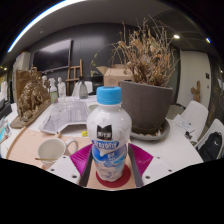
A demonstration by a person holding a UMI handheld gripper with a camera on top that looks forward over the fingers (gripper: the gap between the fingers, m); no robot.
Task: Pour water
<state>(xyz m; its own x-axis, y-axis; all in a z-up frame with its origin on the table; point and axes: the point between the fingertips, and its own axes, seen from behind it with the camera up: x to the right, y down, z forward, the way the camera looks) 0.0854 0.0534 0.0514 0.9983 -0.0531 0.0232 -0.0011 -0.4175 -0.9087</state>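
Note:
A white plastic bottle (109,135) with a light blue cap and a blue-and-white label stands upright on a round red coaster (112,178) on the pale table. It stands between the two fingers of my gripper (113,160), close to the camera. The magenta pads (84,160) flank its lower body on either side. A strip of table shows between the bottle's base and each finger, so the gripper is open around it. A white cup (51,151) sits on the table just left of the left finger.
A large dark pot (146,105) with dry brown branches stands right behind the bottle. Papers (65,113) lie further back on the left, beside a second dried plant (32,95). White chairs (192,118) stand at the right of the round table.

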